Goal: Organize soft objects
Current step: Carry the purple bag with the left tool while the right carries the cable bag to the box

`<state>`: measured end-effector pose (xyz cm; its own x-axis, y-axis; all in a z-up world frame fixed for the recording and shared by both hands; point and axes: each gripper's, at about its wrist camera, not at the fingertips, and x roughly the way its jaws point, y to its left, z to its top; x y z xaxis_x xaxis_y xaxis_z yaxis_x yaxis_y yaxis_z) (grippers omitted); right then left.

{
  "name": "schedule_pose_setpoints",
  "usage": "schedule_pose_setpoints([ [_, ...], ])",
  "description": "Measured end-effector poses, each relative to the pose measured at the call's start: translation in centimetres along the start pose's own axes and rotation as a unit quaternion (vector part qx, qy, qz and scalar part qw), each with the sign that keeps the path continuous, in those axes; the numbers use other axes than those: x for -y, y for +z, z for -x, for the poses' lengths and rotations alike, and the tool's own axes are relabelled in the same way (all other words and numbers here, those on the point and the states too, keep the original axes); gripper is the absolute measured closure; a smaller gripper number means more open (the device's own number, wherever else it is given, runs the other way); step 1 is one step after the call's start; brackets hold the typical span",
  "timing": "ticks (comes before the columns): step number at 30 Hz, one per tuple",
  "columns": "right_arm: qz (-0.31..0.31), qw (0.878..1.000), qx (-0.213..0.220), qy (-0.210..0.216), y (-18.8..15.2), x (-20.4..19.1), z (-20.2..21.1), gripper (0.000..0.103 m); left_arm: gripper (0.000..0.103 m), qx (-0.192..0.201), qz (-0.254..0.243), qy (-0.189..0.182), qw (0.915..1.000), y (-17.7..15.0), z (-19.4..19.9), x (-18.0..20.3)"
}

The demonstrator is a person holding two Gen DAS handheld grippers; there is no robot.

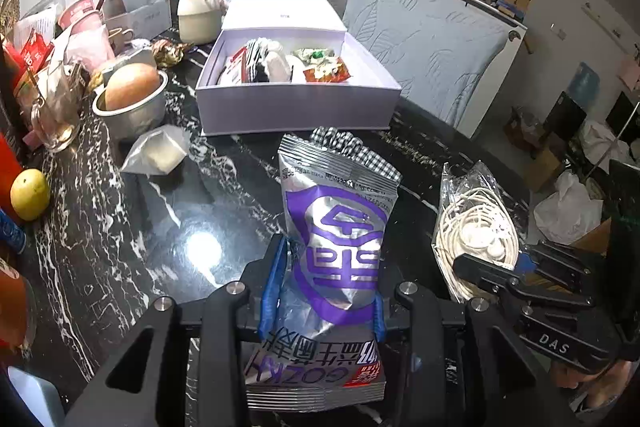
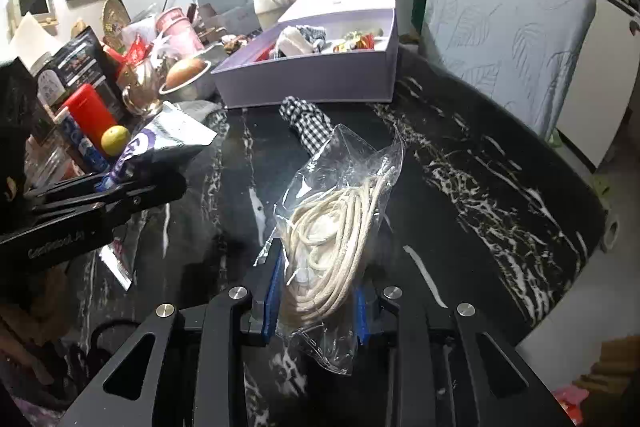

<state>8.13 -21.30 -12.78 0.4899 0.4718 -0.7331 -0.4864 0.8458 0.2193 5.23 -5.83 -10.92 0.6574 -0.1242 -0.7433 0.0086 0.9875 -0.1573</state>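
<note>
Two grippers: each pinching one packet above the black white-veined marble table (image 1: 120,227).
Writing: "GOZKY" on the silver-and-purple foil snack pouch (image 1: 336,251); "DAS" on the right gripper's body.
Left gripper (image 1: 320,291): angled downward, blue pads clamped on the pouch's lower half.
Pouch axis: lengthwise away from the camera, toward the open lilac cardboard box (image 1: 296,107).
Right gripper (image 2: 316,295): angled downward, jaws nipping the clear plastic bag of coiled white cord (image 2: 336,223).
Bag axis: pointing away, toward the black-and-white checked cloth (image 2: 308,123).

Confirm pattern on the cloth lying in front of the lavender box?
Black-and-white gingham check. The cloth shows best in the right wrist view, partly behind the clear bag.
</note>
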Motion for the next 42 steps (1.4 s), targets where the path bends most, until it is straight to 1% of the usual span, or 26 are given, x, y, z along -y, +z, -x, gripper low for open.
schedule_pose_setpoints([
  [5,-0.001,1.000,0.019,0.005,0.2,-0.1,1.9,0.074,0.068,0.014,-0.005,-0.007,0.9999,0.7,1.1,0.4],
  [11,0.012,0.999,0.043,0.010,1.0,-0.7,4.0,0.074,0.067,0.037,-0.013,-0.006,0.9992,1.7,2.5,0.9],
  [18,0.028,0.997,0.065,0.019,2.3,-1.2,5.4,0.074,0.067,0.068,-0.023,-0.003,0.9974,3.3,3.9,1.4],
  [25,0.051,0.994,0.094,0.019,4.5,-1.8,6.9,0.074,0.068,0.111,-0.034,0.001,0.9932,6.0,5.7,1.5],
  [31,0.068,0.990,0.119,0.021,7.1,-2.0,7.8,0.074,0.067,0.142,-0.039,-0.001,0.9890,8.4,6.6,1.7],
  [36,0.076,0.988,0.136,0.020,9.2,-1.8,8.2,0.074,0.067,0.162,-0.045,-0.006,0.9857,10.3,6.9,2.2],
  [42,0.081,0.984,0.156,0.012,11.9,-1.2,8.1,0.074,0.067,0.181,-0.057,-0.015,0.9817,13.3,6.1,3.0],
])
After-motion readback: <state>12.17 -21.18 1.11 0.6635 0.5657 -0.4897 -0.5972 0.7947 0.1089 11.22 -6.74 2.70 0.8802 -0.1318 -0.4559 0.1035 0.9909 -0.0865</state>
